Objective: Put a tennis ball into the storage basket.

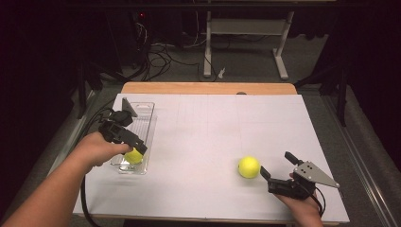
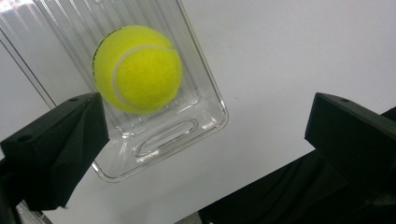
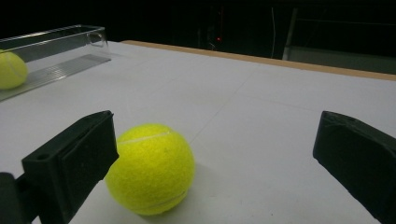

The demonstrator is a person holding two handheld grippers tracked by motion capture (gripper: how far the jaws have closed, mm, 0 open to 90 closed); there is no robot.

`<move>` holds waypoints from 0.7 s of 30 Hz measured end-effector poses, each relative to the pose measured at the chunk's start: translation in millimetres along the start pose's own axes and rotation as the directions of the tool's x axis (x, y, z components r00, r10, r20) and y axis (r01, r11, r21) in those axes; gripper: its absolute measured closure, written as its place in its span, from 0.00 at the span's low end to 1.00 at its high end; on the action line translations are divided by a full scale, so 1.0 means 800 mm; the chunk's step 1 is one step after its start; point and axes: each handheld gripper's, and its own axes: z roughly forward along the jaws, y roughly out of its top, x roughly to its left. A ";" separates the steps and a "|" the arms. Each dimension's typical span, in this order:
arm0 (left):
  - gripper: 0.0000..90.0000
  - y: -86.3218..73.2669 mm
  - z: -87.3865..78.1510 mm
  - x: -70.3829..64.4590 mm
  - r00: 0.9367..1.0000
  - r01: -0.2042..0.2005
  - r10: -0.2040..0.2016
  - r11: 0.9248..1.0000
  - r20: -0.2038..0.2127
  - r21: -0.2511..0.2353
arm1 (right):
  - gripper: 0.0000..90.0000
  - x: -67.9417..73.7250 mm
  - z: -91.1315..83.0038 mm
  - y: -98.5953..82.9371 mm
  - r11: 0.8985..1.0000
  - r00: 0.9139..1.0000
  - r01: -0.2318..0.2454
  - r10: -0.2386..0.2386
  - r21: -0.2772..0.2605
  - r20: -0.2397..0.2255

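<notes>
From the high view, you are about halfway: one tennis ball (image 1: 134,156) already lies in the clear tray (image 1: 146,124) at the near end, and the second ball (image 1: 248,167) sits on the white surface (image 1: 213,127), well apart from the tray. Your left gripper (image 1: 137,145) hangs over the tray with the first ball just under its tip; your right gripper (image 1: 276,166) points at the second ball, just beside it.

In the left gripper view, the jaws stand wide apart and hold nothing; the ball (image 2: 137,69) rests in the tray (image 2: 205,109) beyond them, likely let go.

In the right gripper view, the jaws are spread and empty; the ball (image 3: 150,168) sits close by the left jaw, off-centre, so shift before closing.
</notes>
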 end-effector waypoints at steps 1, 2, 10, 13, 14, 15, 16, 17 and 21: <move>0.01 0.000 0.000 -0.001 1.000 -0.004 0.004 1.000 0.001 0.004 | 0.01 0.000 0.000 0.000 1.000 1.000 0.000 0.000 0.000 0.000; 0.01 0.001 0.000 -0.002 1.000 -0.005 0.005 1.000 0.001 0.004 | 0.01 0.000 0.000 0.000 1.000 1.000 -0.002 0.002 0.000 0.000; 0.01 0.006 0.002 -0.021 0.999 -0.036 0.036 0.999 -0.005 0.004 | 0.01 0.000 -0.001 0.000 1.000 1.000 -0.003 0.003 -0.004 0.001; 0.01 0.010 0.005 -0.030 0.998 -0.056 0.056 0.998 0.003 0.011 | 0.01 0.000 -0.001 0.000 1.000 1.000 -0.002 0.002 -0.006 0.002; 0.01 0.011 0.006 -0.032 0.998 -0.060 0.060 0.998 0.003 0.010 | 0.01 0.000 -0.001 0.000 1.000 1.000 -0.001 0.001 -0.006 0.002; 0.01 0.012 0.007 -0.035 0.998 -0.066 0.066 0.998 0.002 0.012 | 0.01 0.000 -0.001 0.000 1.000 1.000 -0.003 0.003 -0.004 0.002; 0.01 0.013 0.008 -0.037 0.997 -0.072 0.072 0.997 -0.001 0.014 | 0.01 0.000 -0.001 0.000 1.000 1.000 -0.004 0.004 -0.005 0.002; 0.01 0.014 0.010 -0.040 0.997 -0.076 0.076 0.997 -0.001 0.014 | 0.01 0.000 -0.001 0.000 1.000 1.000 -0.004 0.004 -0.005 0.001; 0.01 0.018 0.015 -0.052 0.996 -0.093 0.093 0.996 0.004 0.014 | 0.01 -0.001 -0.001 0.000 1.000 1.000 -0.004 0.004 -0.003 -0.001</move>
